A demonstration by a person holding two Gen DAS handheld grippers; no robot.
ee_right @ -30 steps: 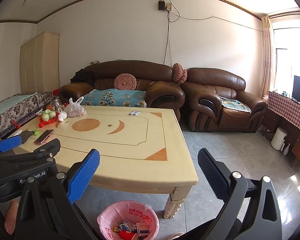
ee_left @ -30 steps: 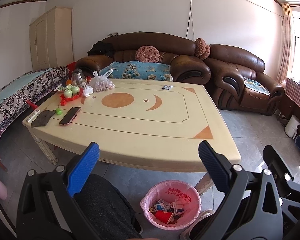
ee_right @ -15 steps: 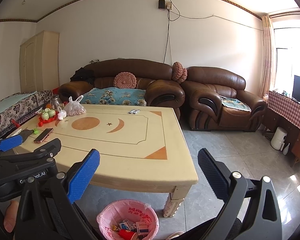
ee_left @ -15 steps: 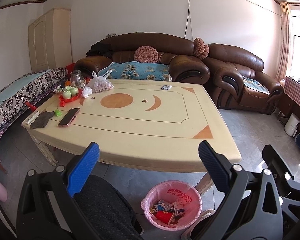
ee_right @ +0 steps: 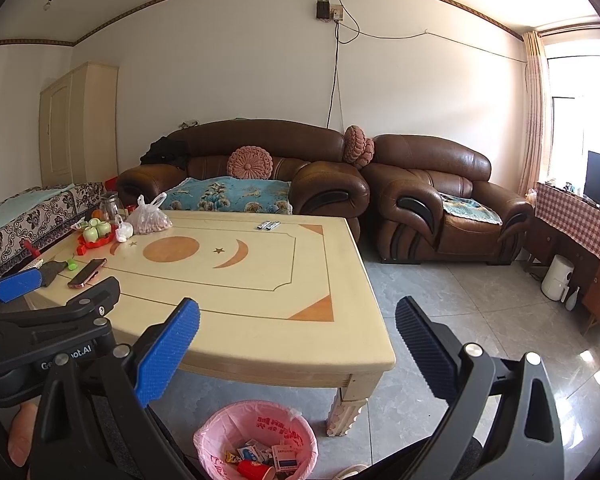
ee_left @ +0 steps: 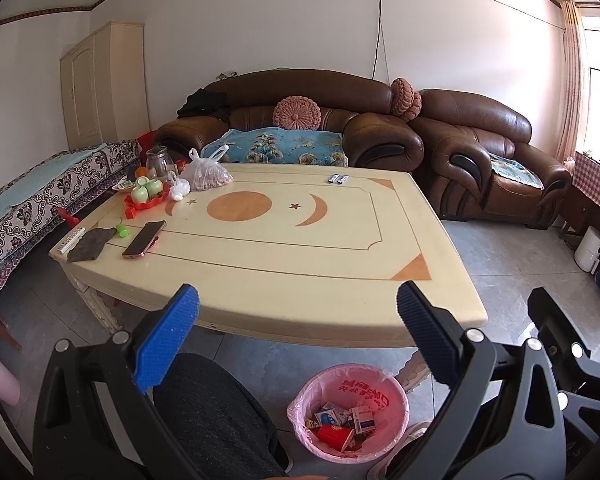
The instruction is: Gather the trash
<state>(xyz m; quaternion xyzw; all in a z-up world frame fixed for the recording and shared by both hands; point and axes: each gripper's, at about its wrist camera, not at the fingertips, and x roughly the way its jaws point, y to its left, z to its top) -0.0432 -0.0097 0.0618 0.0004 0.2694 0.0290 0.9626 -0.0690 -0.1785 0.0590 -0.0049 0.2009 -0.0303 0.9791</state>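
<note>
Hovering back from the table (ee_left: pixel 340 280), both tools are spread wide with nothing between their pads: the left gripper (ee_left: pixel 295 320) and the right gripper (ee_right: pixel 297 338) each frame bare tabletop. Nearest, at 6 o'clock on the floor by the table leg, stands the pink-lined bin (ee_left: pixel 348 412), upright, mouth up, already holding small boxes and a red cup. Farther out, toward 12 o'clock near the table's far edge, lie two small silvery wrappers (ee_left: pixel 338 179), side by side, long axes running roughly toward 1 o'clock; whether they are trash is a judgement. Toward 10 o'clock sit a phone (ee_left: pixel 144 239), a dark cloth (ee_left: pixel 91 244) and a knotted plastic bag (ee_left: pixel 205 174). The risk is mistaking keepers for rubbish, or flat wrappers sliding off the glossy top under a shallow pinch.
</note>
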